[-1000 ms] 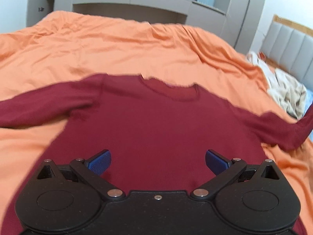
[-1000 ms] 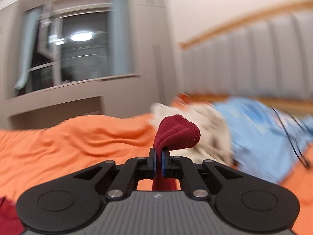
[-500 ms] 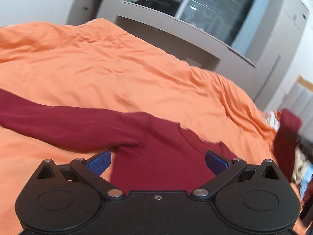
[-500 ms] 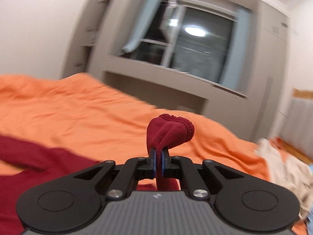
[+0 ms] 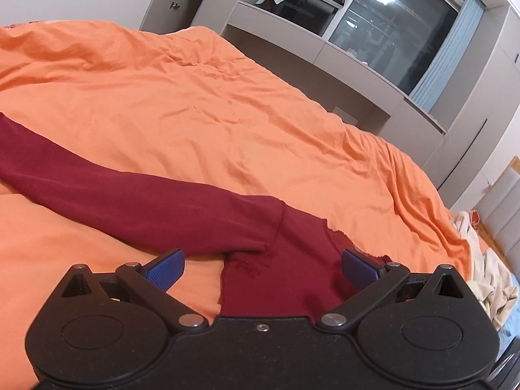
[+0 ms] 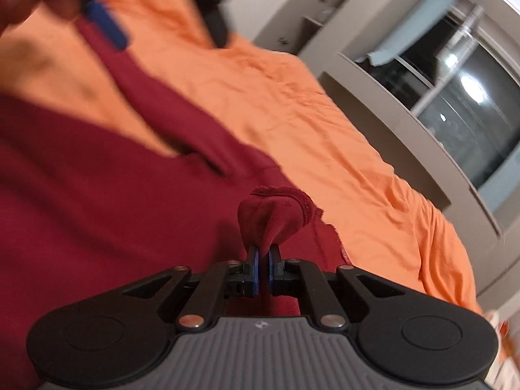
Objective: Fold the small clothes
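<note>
Maroon long-sleeved shirt (image 5: pixel 182 208) lies across the orange duvet (image 5: pixel 227 113); right gripper (image 6: pixel 264 269) pinches its cuff (image 6: pixel 276 214) at centre frame, left gripper (image 5: pixel 263 268) hovers spread wide.

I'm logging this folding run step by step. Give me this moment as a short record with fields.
garment: dark red long-sleeved knit top, lying on the bed
surface: rumpled orange bedsheet
left gripper: open, holding nothing, above the top near its armpit
right gripper: shut on the sleeve cuff, held over the top's body
other sleeve: stretched out flat
nearby: cream cloth pile
</note>
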`<state>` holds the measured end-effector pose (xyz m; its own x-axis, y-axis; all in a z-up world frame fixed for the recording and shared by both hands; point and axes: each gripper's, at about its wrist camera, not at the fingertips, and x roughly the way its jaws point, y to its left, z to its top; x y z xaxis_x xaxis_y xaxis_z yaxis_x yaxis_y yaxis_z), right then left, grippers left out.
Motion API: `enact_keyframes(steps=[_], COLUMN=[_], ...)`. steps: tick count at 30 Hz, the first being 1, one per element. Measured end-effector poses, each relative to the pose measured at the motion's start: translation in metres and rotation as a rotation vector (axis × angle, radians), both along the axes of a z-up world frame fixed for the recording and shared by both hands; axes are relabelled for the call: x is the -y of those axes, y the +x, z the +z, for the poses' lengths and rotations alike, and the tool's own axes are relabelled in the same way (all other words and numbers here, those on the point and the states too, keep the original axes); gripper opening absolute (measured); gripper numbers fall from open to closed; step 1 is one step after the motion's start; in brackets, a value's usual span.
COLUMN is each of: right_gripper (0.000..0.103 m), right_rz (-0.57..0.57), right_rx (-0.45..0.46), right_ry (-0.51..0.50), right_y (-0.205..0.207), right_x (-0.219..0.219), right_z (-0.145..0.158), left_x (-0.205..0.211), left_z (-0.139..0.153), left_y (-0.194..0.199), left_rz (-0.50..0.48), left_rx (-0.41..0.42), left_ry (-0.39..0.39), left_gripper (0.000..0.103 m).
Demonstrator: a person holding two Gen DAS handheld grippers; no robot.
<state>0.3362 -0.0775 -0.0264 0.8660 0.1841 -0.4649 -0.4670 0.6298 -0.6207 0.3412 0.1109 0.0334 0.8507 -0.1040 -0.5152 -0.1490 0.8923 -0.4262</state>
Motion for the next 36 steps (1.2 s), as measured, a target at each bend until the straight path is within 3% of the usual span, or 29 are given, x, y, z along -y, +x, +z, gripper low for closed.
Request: enact_keyframes(steps=[3,5,7,8,10,16,19,23,27,29,32,36], right_gripper=[0.01,0.022,0.044,0.048,0.068,0.095,0.102,0.103,0.103,0.101,0.092,0.079], right_rz=[0.05,0.078,0.095,0.097,0.095,0.017,-0.082,-0.276,-0.498,-0.574,-0.639,-0.626], right_rx=[-0.002,-0.021,-0.043,-0.05,-0.061,-0.036,-0.036,-0.042,-0.046,-0.074,-0.071,-0.109], right_ry=[-0.049,-0.053,-0.029,-0.015,0.017,0.089,0.148,0.284,0.375,0.355,0.261,0.262], right_y=[-0.006,-0.012,-0.015,-0.019,-0.025,-0.053,-0.061,-0.057,-0.05,-0.046,-0.04,-0.03], right_x=[-0.004,-0.005,-0.004,-0.001,0.011,0.067,0.104,0.157,0.204,0.22,0.232,0.242], right_z=[-0.01,-0.012,-0.011,-0.01,0.0,0.021,0.026,0.029,0.022,0.017,0.009,0.001], left_x=[0.005,0.008,0.013,0.016,0.024,0.054,0.067,0.079,0.093,0.099,0.104,0.105], left_z=[-0.003,-0.005,-0.008,-0.009,-0.013,-0.03,-0.044,-0.069,-0.077,-0.078,-0.081,-0.081], left_y=[0.003,0.006,0.009,0.011,0.018,0.033,0.042,0.05,0.05,0.049,0.049,0.049], left_rz=[-0.008,-0.014,-0.021,-0.026,-0.046,-0.127,-0.154,-0.15,-0.165,-0.175,-0.182,-0.182], left_rx=[-0.011,-0.021,-0.029,-0.036,-0.051,-0.106,-0.156,-0.257,-0.273,-0.278,-0.287,-0.285], left_ry=[0.013,0.019,0.029,0.035,0.05,0.126,0.175,0.244,0.355,0.408,0.45,0.462], left_gripper=[0.102,0.102,0.102,0.102,0.102,0.102,0.102,0.102,0.102,0.102,0.102,0.103])
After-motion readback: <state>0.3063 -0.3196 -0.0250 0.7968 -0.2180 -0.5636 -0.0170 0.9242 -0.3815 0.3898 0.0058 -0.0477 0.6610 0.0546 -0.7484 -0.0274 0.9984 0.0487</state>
